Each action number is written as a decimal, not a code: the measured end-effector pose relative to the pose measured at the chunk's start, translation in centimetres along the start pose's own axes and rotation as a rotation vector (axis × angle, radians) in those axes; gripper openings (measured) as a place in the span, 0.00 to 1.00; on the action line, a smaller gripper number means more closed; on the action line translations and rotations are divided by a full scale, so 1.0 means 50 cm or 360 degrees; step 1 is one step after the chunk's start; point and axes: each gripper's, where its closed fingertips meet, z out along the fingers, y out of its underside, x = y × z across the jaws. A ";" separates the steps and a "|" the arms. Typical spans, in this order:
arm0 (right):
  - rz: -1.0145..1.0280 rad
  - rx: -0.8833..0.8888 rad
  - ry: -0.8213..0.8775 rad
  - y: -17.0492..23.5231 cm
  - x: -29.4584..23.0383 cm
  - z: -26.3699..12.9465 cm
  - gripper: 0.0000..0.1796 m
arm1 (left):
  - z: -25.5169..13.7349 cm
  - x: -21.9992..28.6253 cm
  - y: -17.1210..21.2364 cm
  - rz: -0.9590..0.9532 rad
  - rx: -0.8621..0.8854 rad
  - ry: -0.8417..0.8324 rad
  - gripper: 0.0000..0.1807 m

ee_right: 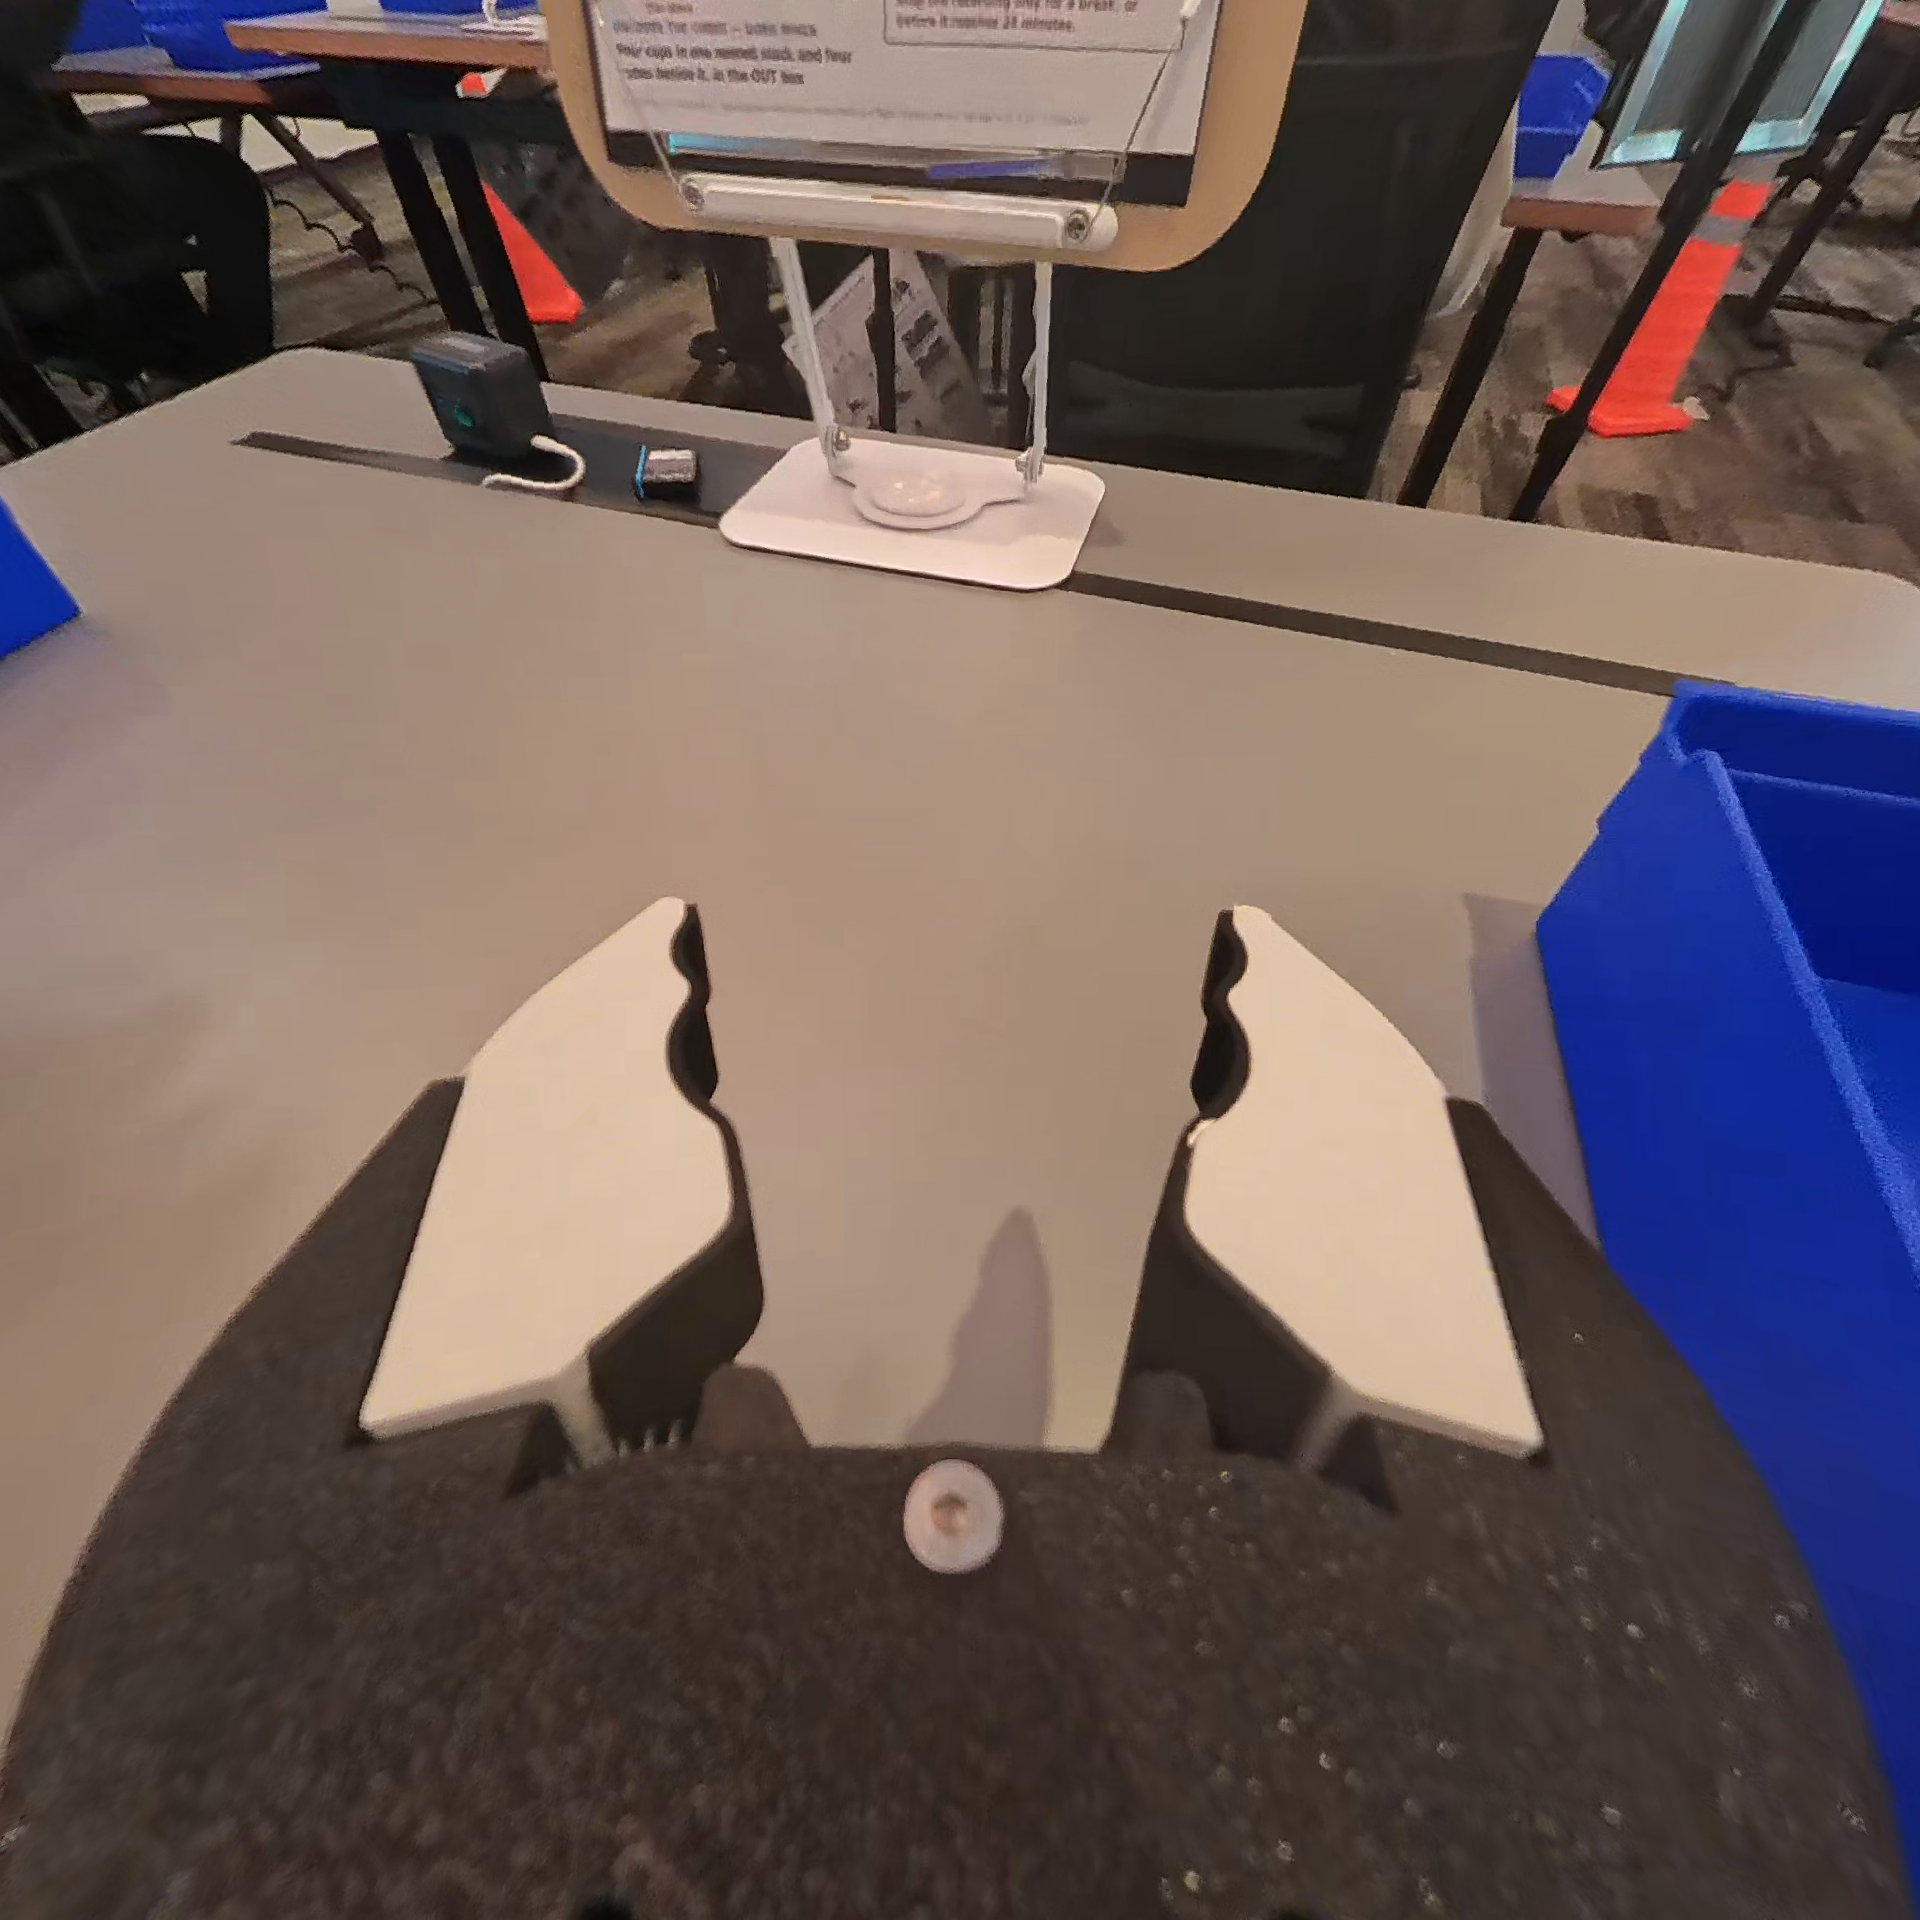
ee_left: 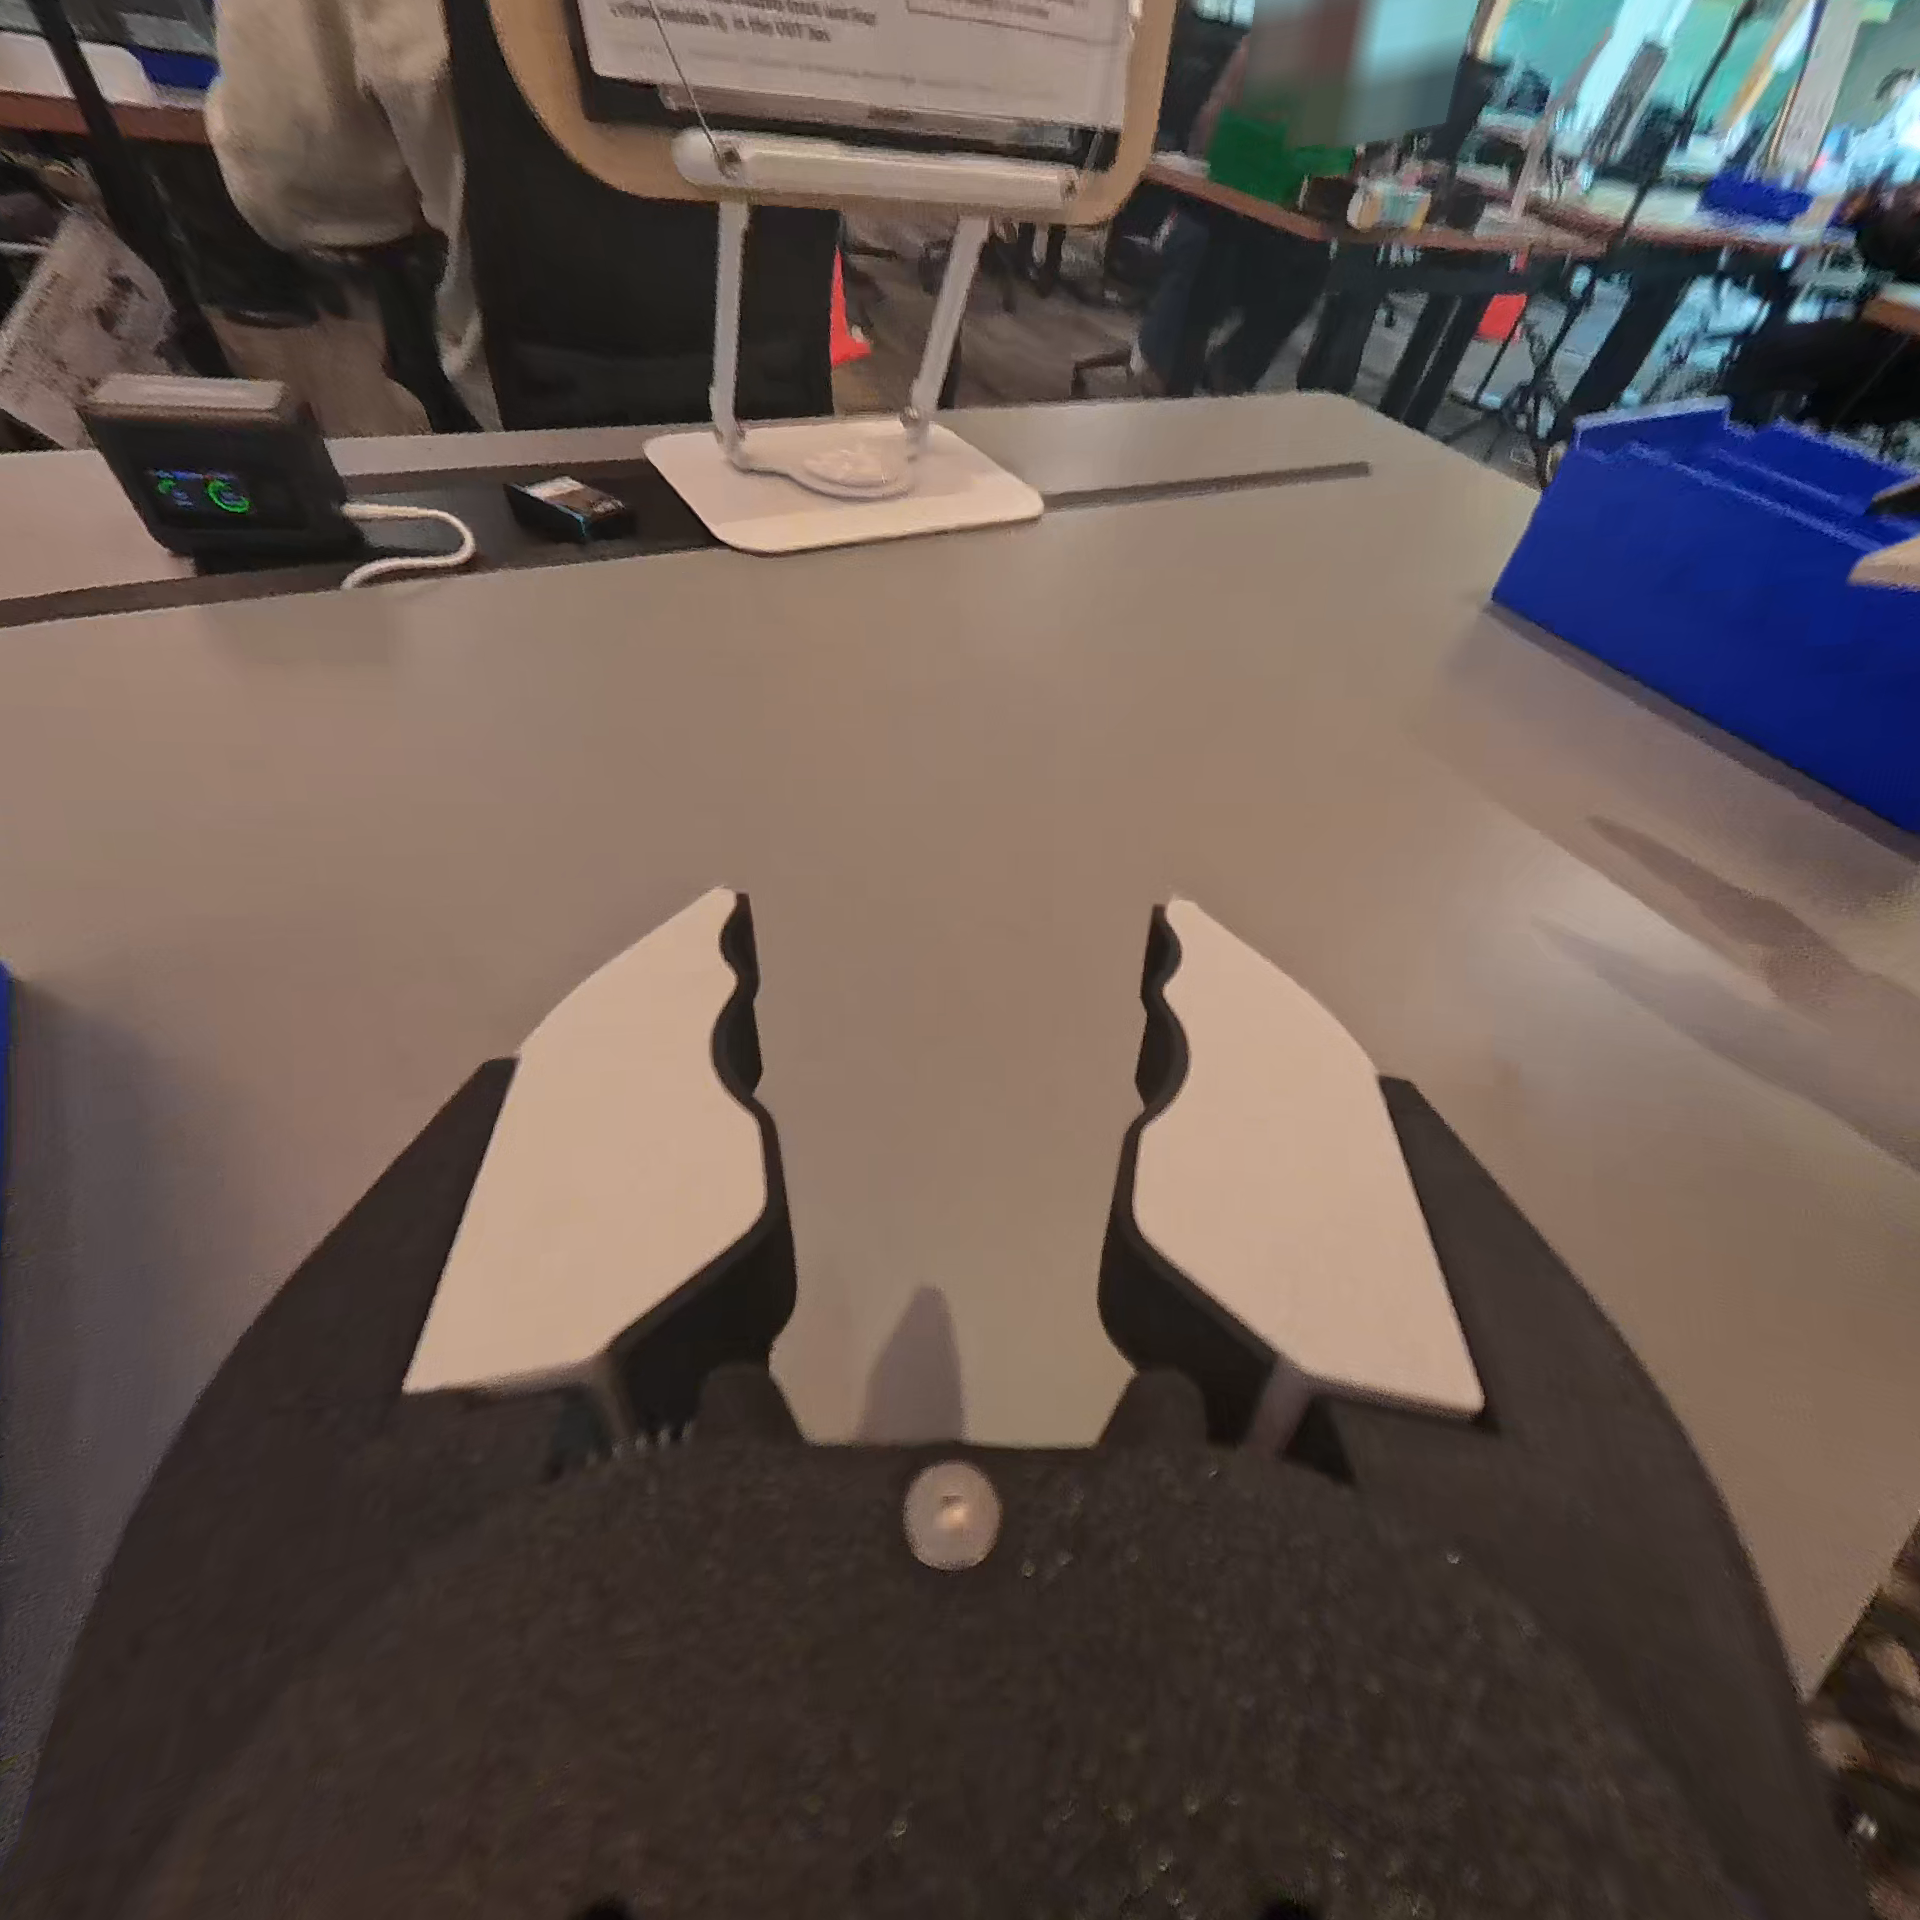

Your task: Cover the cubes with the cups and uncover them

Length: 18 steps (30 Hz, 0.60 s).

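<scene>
No cups or cubes show in either view. My left gripper (ee_left: 951, 904) is open and empty, its white fingers (ee_left: 623, 1122) spread over the bare grey table (ee_left: 935, 727). My right gripper (ee_right: 961, 914) is also open and empty above the same grey table (ee_right: 727, 748). A blue bin (ee_right: 1766, 1091) stands close to the right of my right gripper; the visible part of its inside holds nothing. The same bin shows at the right edge of the left wrist view (ee_left: 1714, 603), with a pale gripper tip at its far right.
A tablet on a white stand (ee_left: 842, 478) (ee_right: 914, 514) stands at the table's far edge. A small black device with a white cable (ee_left: 218, 468) (ee_right: 483, 400) and a small black box (ee_left: 571, 507) (ee_right: 667, 473) lie left of it. Another blue bin corner (ee_right: 31, 582) sits far left.
</scene>
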 end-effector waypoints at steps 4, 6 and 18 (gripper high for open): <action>-0.0011 -0.0055 -0.0037 0.009 -0.023 -0.040 0.50 | -0.036 0.021 -0.009 0.0005 0.0001 0.0060 0.39; -0.0029 -0.0038 -0.0049 0.005 -0.032 -0.053 0.50 | -0.073 0.022 -0.019 0.0010 0.0004 0.0068 0.39; -0.0029 -0.0018 -0.0229 0.010 -0.076 -0.060 0.49 | -0.397 -0.335 -0.039 -0.0062 -0.0518 -0.0741 0.40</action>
